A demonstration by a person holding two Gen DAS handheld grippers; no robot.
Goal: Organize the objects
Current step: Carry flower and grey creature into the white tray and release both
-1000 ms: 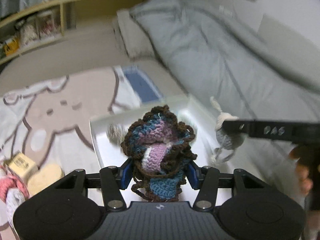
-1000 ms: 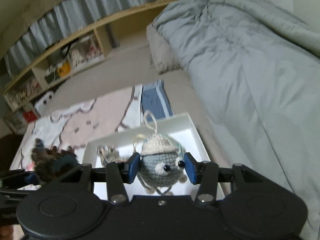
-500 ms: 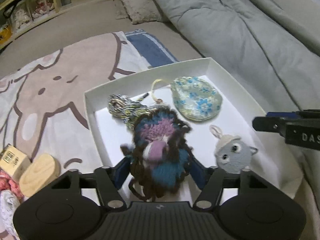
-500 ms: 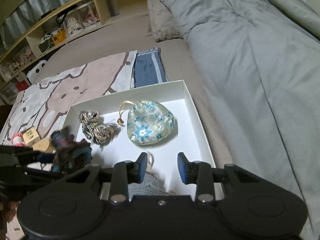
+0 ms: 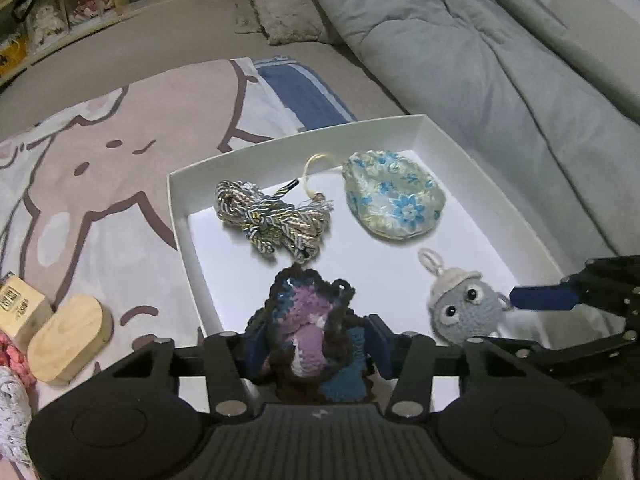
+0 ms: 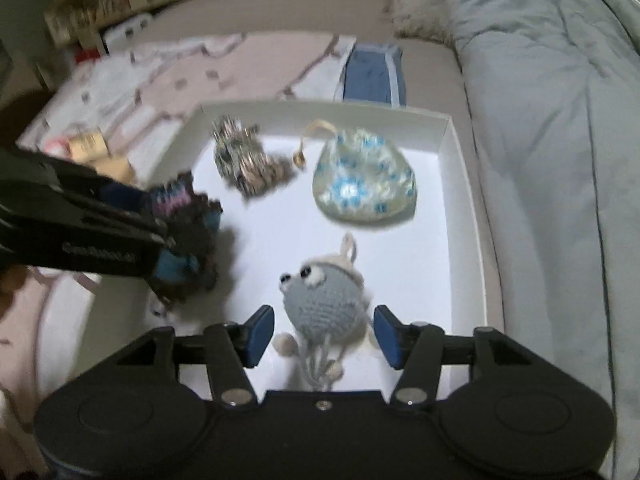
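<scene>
White box [image 5: 178,216] on the patterned blanket [image 5: 100,152], beside the grey duvet [image 5: 500,60] — contents as we find them:

Rope bundle [image 5: 270,216], far left part of the box, lying flat.

Flowered pouch [image 5: 394,200], far right part, just beside the rope, its cord loop toward the bundle.

Grey crochet toy [image 6: 326,300] with a cream cap, near right part, resting on the box floor. Our right gripper [image 6: 324,334] has a pad on each side of it, both pads apart from the toy, the jaws widening.

Crochet piece [image 5: 310,332] in brown, blue and purple, near left part. Our left gripper [image 5: 312,342] has it between its pads, which press on it as the jaws draw together.

Outside the box, left of it on the blanket — a wooden block [image 5: 66,346] and a small labelled box [image 5: 20,310], touching each other.
</scene>
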